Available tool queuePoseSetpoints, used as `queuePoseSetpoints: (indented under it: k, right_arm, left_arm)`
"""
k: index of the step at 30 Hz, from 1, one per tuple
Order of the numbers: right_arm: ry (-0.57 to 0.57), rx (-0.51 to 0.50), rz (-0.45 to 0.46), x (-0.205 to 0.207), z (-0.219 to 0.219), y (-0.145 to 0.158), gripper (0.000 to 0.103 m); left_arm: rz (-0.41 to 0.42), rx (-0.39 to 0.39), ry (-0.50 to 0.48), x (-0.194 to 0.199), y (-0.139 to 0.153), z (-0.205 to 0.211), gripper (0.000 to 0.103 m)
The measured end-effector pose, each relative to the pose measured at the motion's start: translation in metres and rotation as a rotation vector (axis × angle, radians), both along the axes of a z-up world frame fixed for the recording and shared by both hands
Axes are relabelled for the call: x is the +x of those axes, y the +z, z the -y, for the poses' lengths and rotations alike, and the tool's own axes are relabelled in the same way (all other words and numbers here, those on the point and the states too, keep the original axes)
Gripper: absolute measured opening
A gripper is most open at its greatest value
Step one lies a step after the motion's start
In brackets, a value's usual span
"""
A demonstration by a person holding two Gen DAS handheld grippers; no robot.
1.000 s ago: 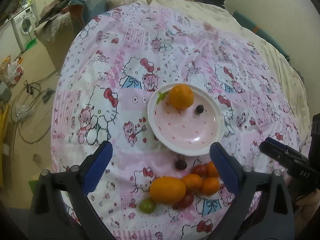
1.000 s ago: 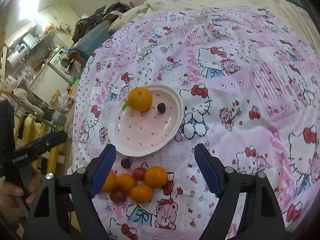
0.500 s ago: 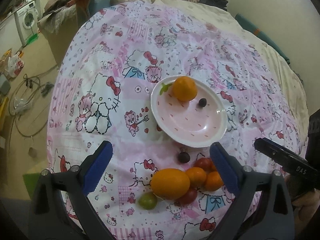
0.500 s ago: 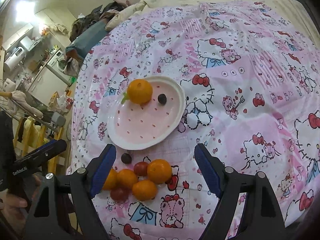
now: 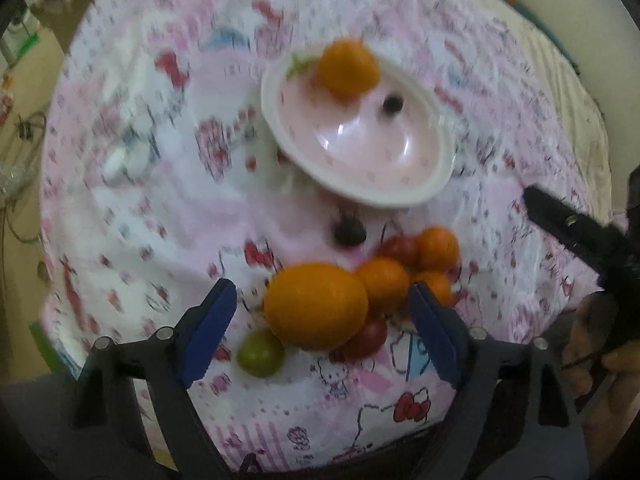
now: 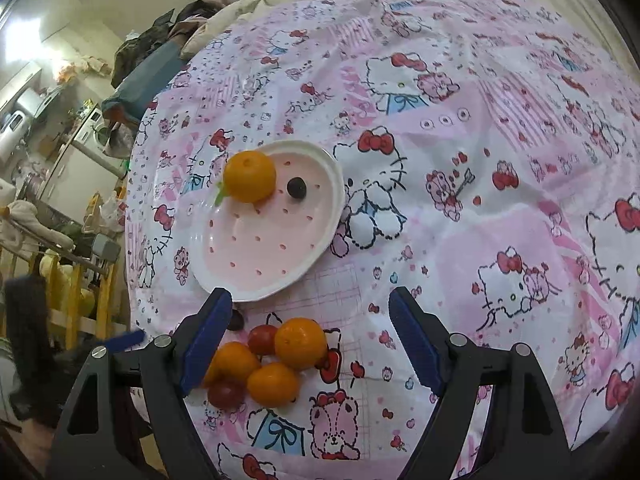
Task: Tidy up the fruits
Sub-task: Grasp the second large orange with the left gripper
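Observation:
A pink plate (image 5: 400, 196) (image 6: 256, 256) on the Hello Kitty cloth holds a mandarin with a leaf (image 5: 348, 68) (image 6: 250, 176) and a dark grape (image 5: 393, 105) (image 6: 296, 189). In front of it lies a fruit pile: a large orange (image 5: 316, 306), small mandarins (image 5: 384, 282) (image 6: 300, 343), red tomatoes (image 5: 402, 246) (image 6: 262, 338), a green fruit (image 5: 260, 354) and a dark grape (image 5: 350, 234) (image 6: 236, 321). My left gripper (image 5: 322, 334) is open, its fingers either side of the large orange, just above it. My right gripper (image 6: 310, 338) is open above the pile.
The right gripper's black body (image 5: 580, 236) shows at the right of the left wrist view. The cloth-covered bed drops off at the left to a cluttered floor with a washing machine (image 6: 96, 136) and a yellow rack (image 6: 72, 300).
My left gripper has dropped fast toward the fruit pile, and the large orange now sits between its fingers. My right gripper has moved slightly closer to the pile. No fruit has moved.

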State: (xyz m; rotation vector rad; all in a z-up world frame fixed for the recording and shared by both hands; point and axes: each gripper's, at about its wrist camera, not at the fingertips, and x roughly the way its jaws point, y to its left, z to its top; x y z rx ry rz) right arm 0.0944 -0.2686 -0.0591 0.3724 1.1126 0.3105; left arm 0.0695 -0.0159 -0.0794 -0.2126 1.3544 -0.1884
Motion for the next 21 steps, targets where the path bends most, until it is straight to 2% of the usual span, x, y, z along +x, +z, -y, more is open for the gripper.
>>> queuePoseSetpoints:
  k: [2,7,9,16,21]
  right_arm:
    - [-0.001,-0.001,0.002,0.0,0.001,0.001,0.083]
    - [0.003,0.004,-0.004,0.0,0.0,0.001,0.083]
    - [0.009,0.005,-0.003,0.0,-0.001,0.002,0.083]
    - [0.043,0.012,-0.015,-0.002,-0.007,0.0,0.083]
    - [0.139,0.104,-0.093,0.004,-0.024,-0.005,0.081]
  left_arm:
    - [-0.036,0.007,0.001,0.0,-0.008,0.002,0.084]
    - [-0.089,0.016,-0.013,0.0,-0.021,0.008,0.074]
    - [-0.096,0.02,-0.019,0.001,-0.025,0.011,0.063]
    - [-0.092,0.025,-0.03,0.002,-0.024,0.01,0.056]
    - [-0.057,-0.002,0.006,0.001,-0.006,-0.005,0.056]
